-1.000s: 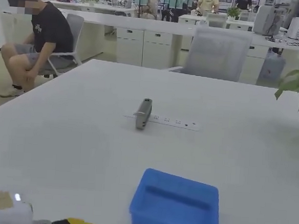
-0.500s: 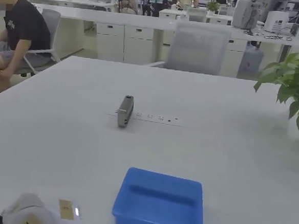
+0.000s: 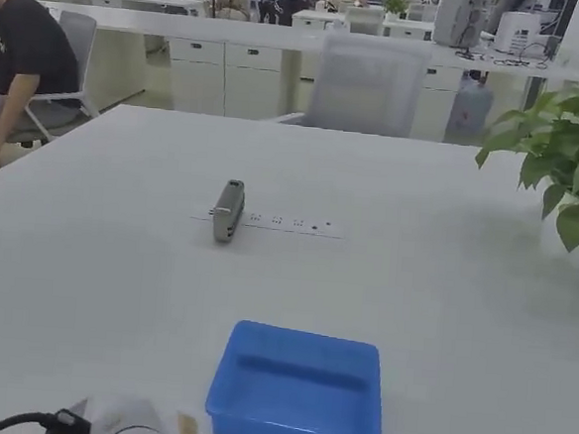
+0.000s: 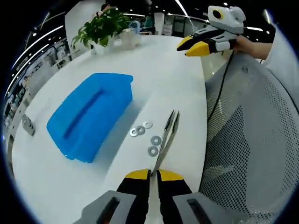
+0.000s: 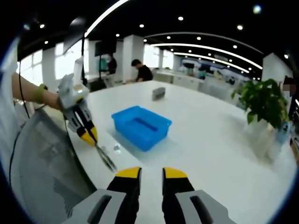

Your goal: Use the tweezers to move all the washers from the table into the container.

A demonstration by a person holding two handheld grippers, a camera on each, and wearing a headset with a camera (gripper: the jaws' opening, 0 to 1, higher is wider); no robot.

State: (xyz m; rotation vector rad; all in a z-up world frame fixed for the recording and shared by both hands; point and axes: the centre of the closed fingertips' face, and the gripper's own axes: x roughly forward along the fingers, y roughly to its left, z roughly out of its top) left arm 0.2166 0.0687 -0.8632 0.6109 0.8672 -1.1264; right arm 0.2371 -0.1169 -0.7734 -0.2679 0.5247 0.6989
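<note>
Across the last second the head view swings, so the blue container [image 3: 298, 382] slides a little across the picture and more of the potted plant [image 3: 562, 157] comes in. That is the camera moving; the container itself has not shifted on the tabletop [image 3: 414, 285]. By the container's near left corner, the yellow jaw tips seen a second ago have gone, and a grey body with a black cable now sits there.

The left hand-held gripper [image 4: 154, 175] has its jaws pressed onto the tweezers [image 4: 166, 135], which reach out just beside the washers [image 4: 140, 129]. The washers lie loose on the tabletop close to the container's long side, outside it. Whether the tweezer tips touch the tabletop cannot be told. The right hand-held gripper [image 5: 152, 173] hangs well away from the container with its jaws slightly apart, holding nothing.

The container looks empty, so the task appears barely begun: the tool is in hand and the first washer is probably next.
</note>
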